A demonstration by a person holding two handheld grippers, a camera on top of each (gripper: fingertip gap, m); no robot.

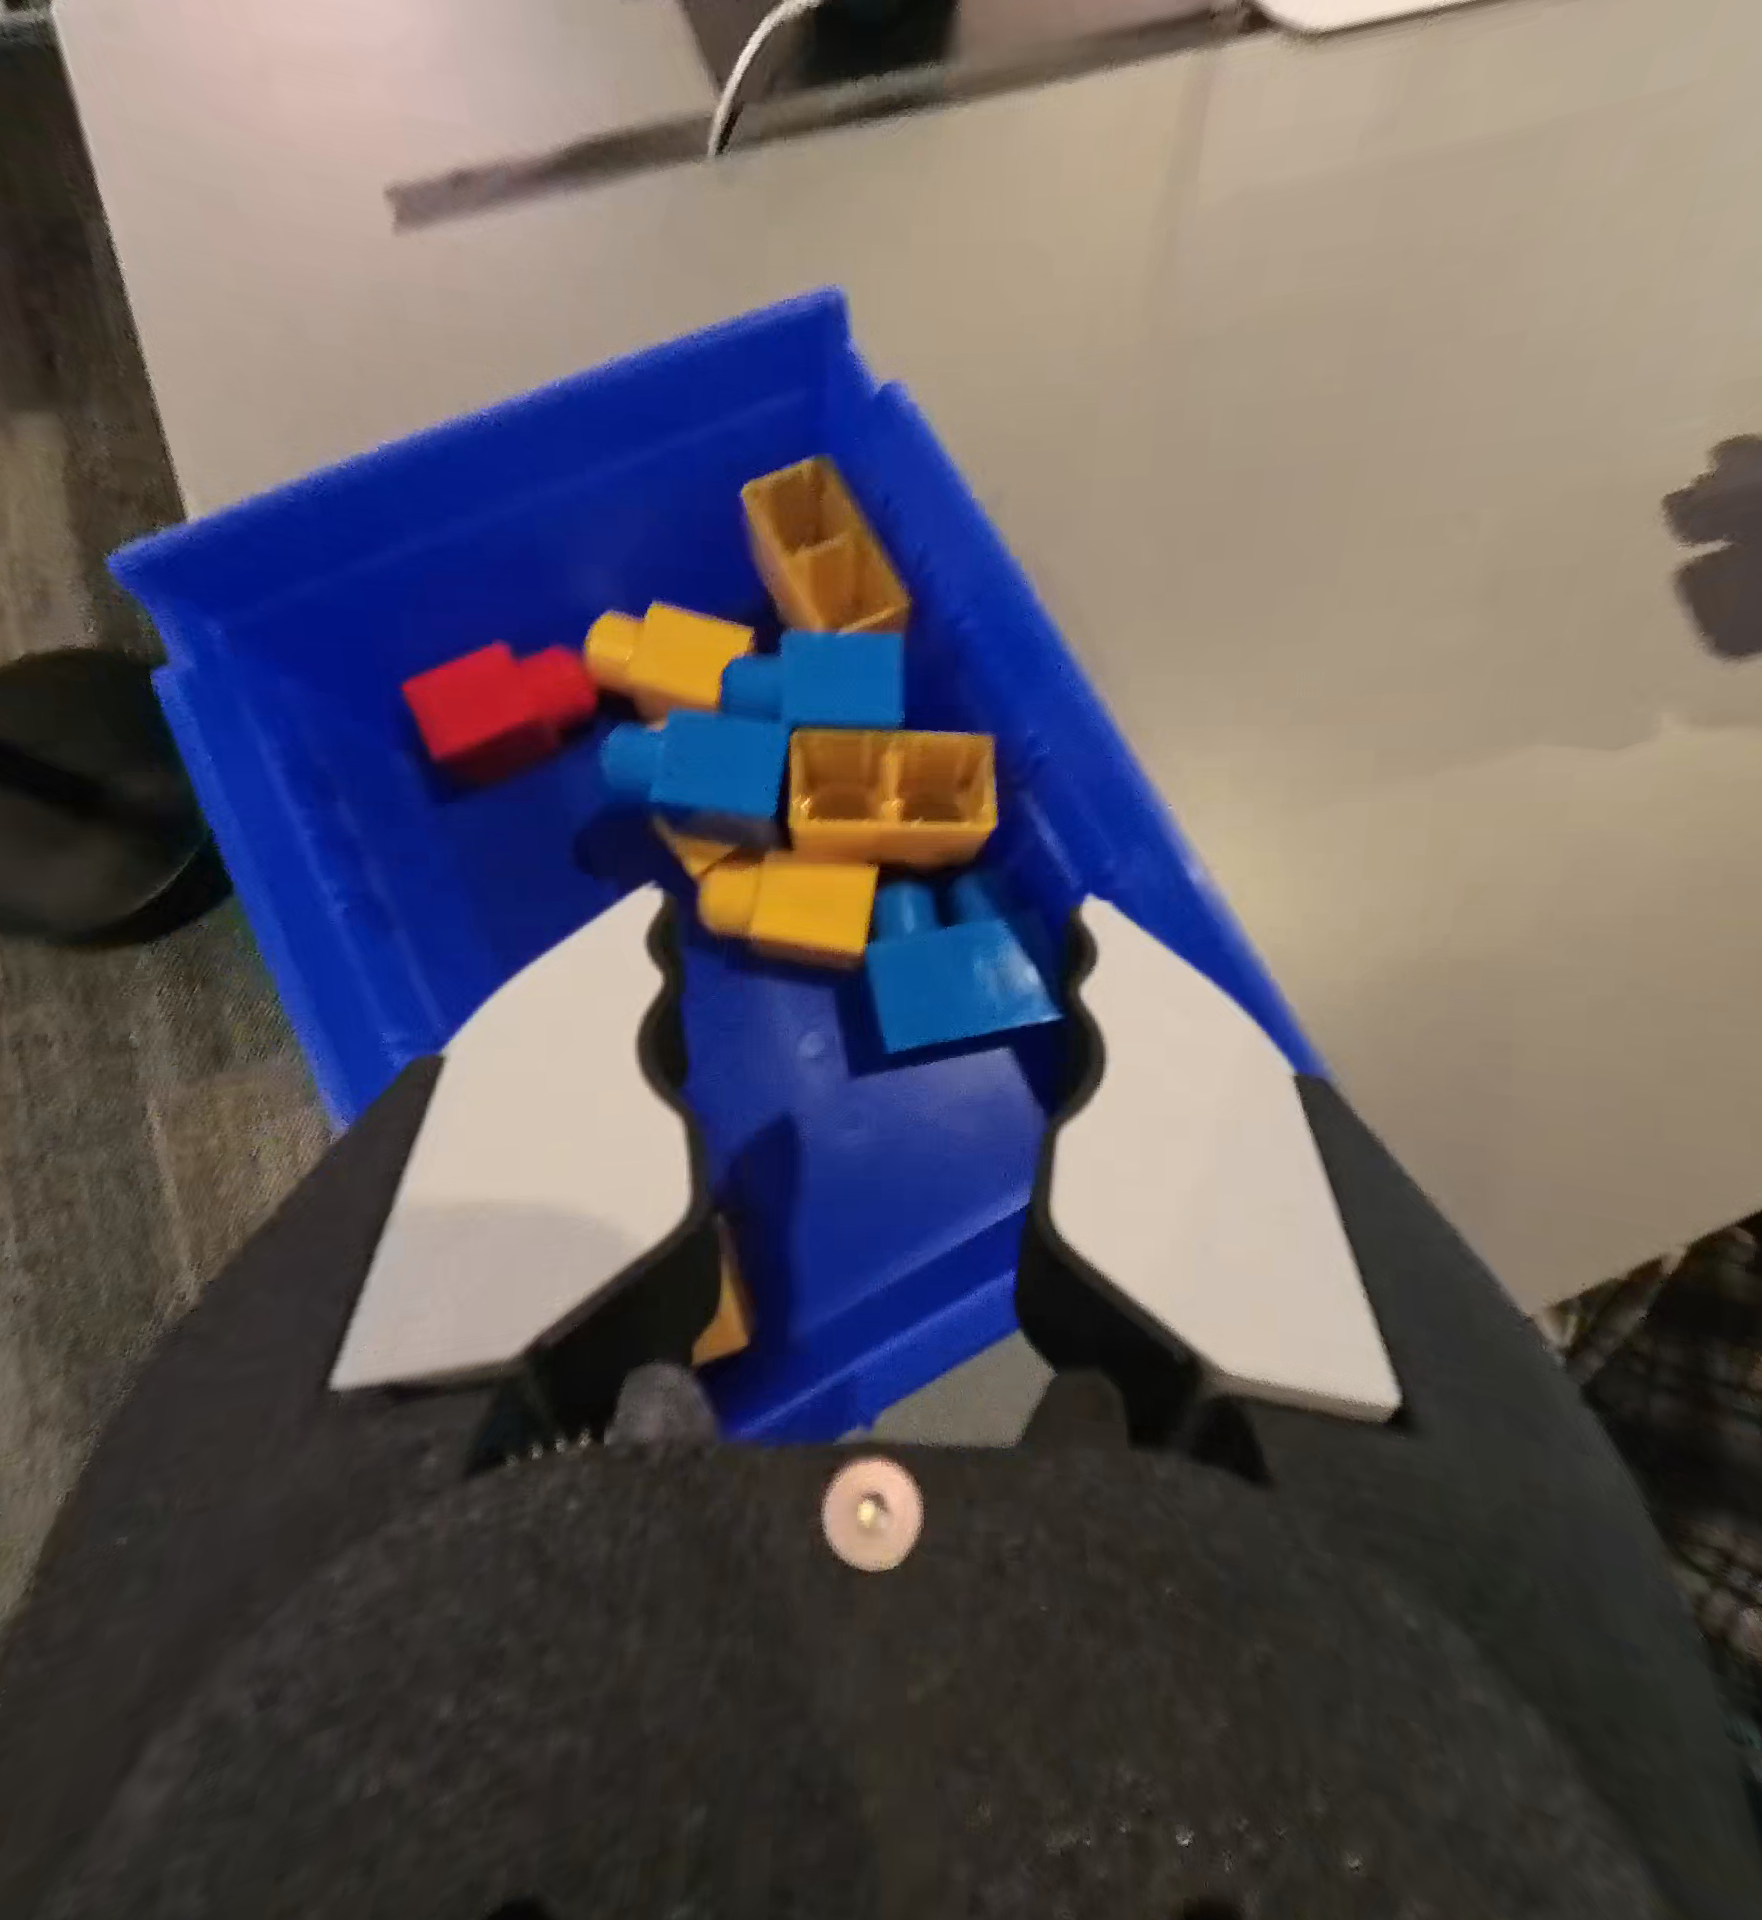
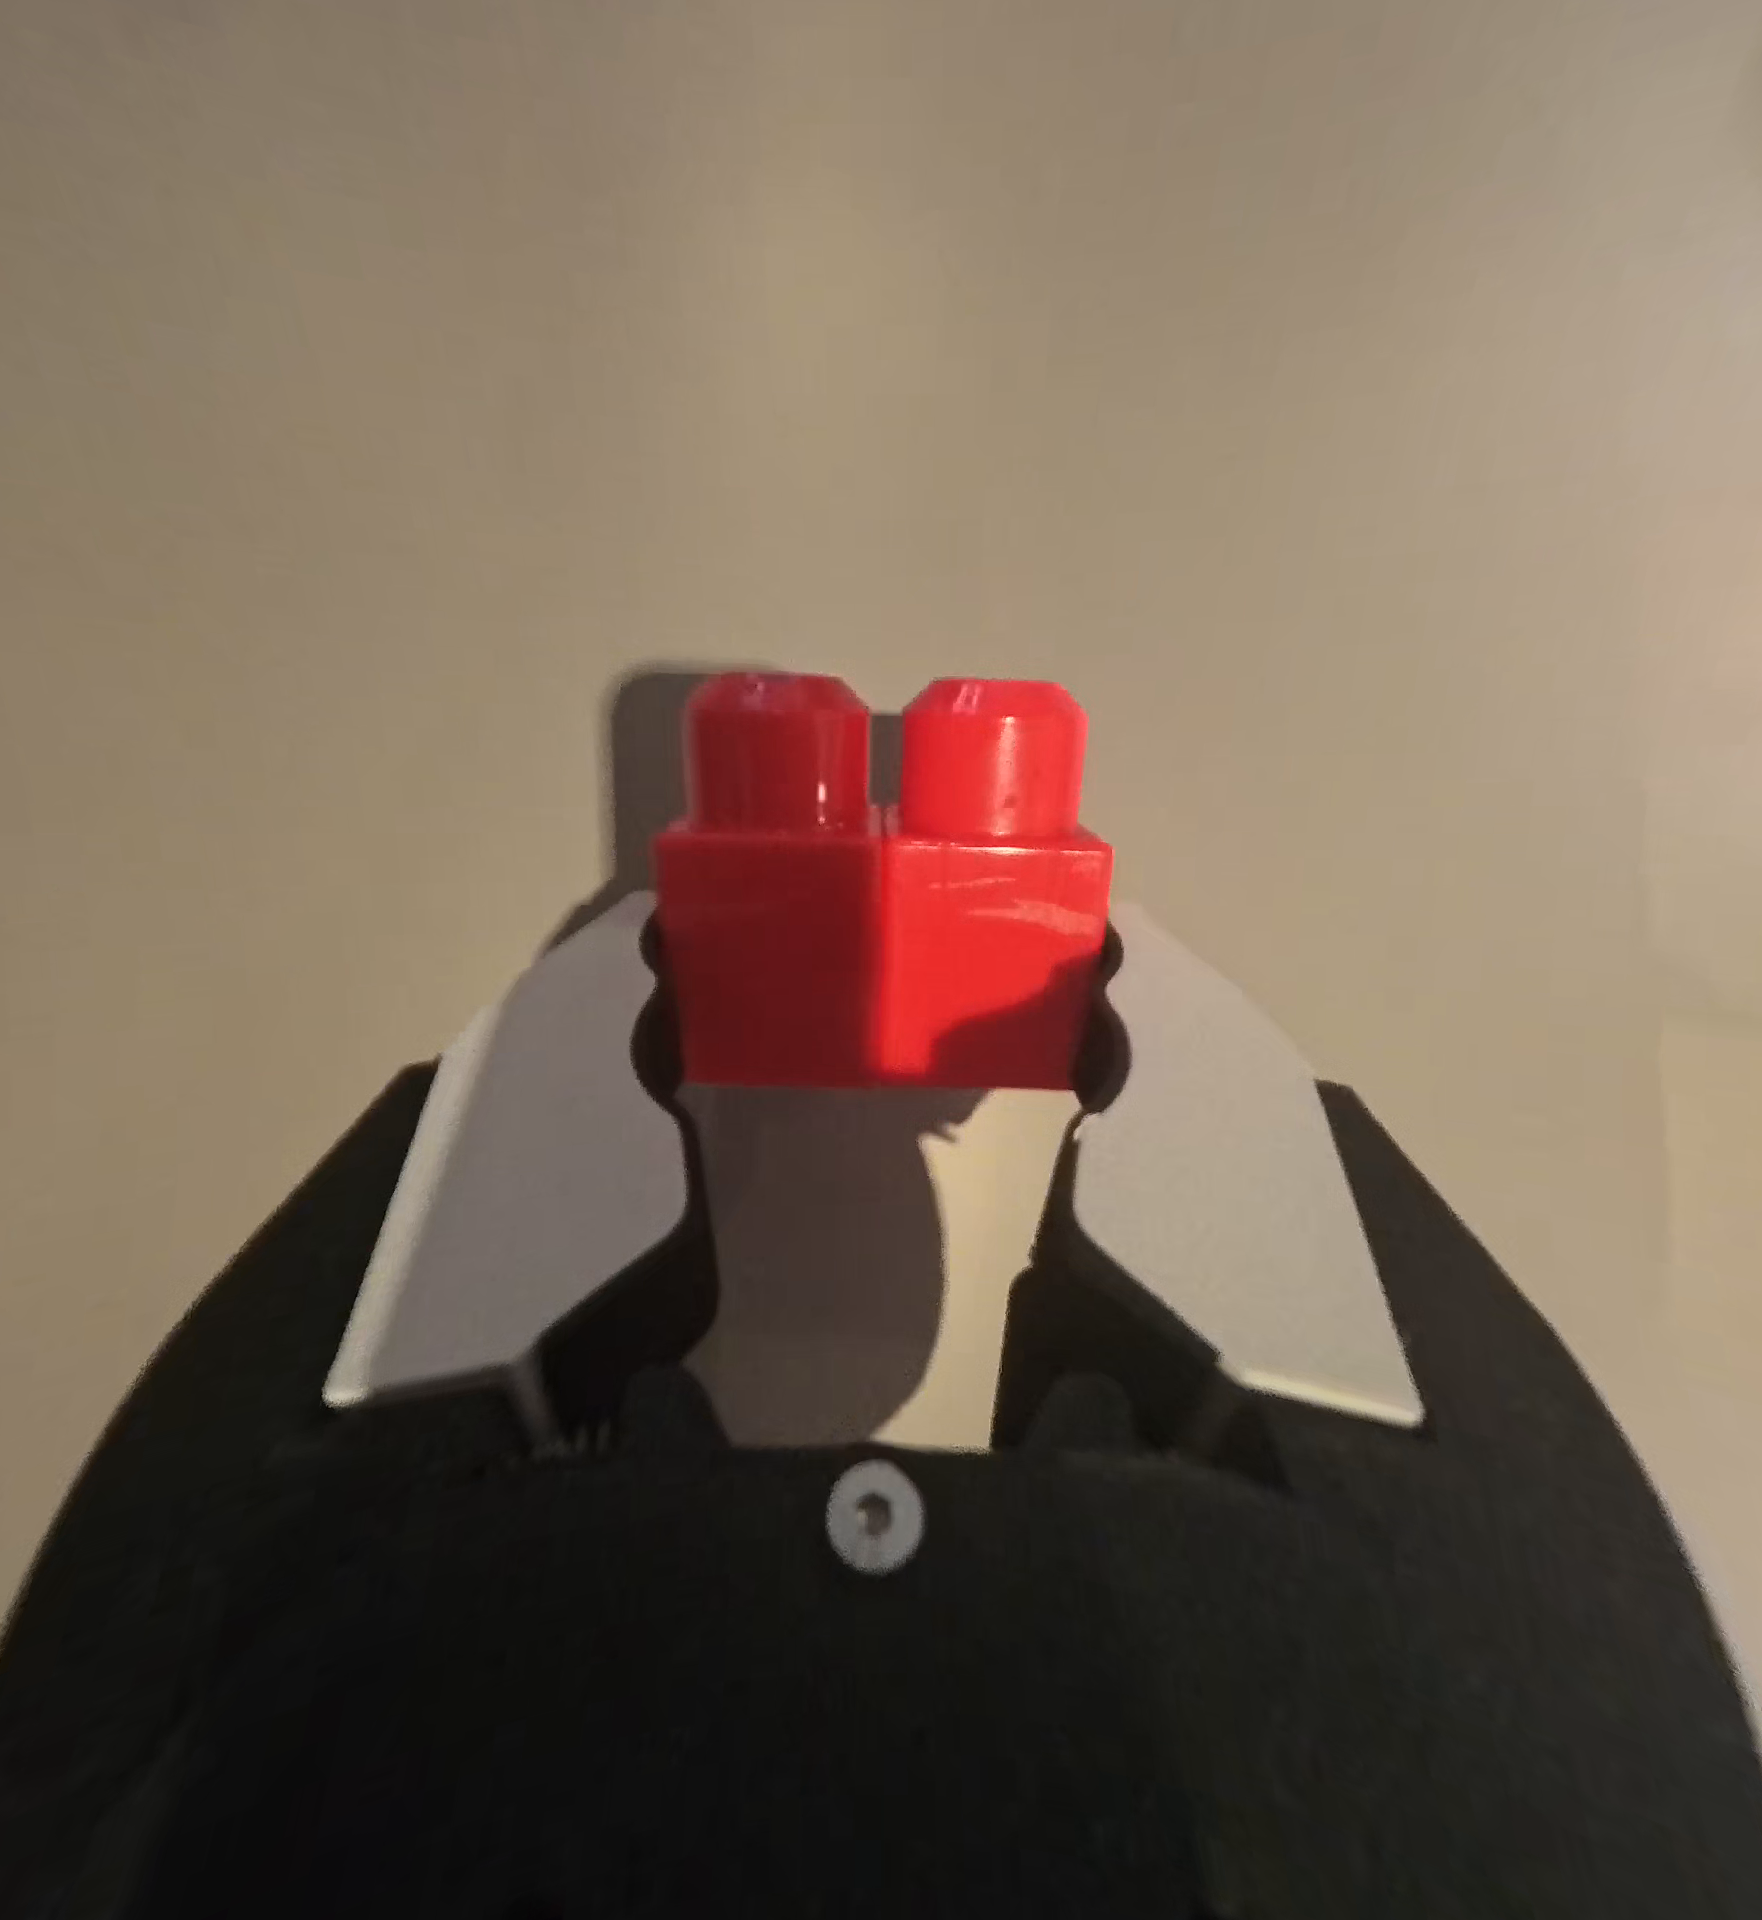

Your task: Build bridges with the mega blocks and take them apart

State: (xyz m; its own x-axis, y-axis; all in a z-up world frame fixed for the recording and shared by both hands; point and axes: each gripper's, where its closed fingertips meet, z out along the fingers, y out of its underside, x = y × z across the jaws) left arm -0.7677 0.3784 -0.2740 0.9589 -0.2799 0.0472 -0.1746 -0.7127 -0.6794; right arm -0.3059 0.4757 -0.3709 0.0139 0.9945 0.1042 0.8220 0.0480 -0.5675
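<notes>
In the left wrist view a blue bin (image 1: 420, 644) sits at the left edge of a white table (image 1: 1376, 520). It holds several loose blocks: a red one (image 1: 487, 712), yellow ones (image 1: 892, 795) and blue ones (image 1: 950, 982). My left gripper (image 1: 866, 997) hovers open and empty over the bin's near end, with the blue block between its fingertips. In the right wrist view my right gripper (image 2: 882, 1013) is shut on a red two-stud block (image 2: 882, 935), studs up, held over the bare table.
A round black base (image 1: 46, 800) stands on the grey floor left of the table. A white cable (image 1: 752, 73) runs at the table's far side. A dark shadow (image 1: 1760, 540) falls on the table at the right. Some 50 cm of space lies between my two pairs of fingers.
</notes>
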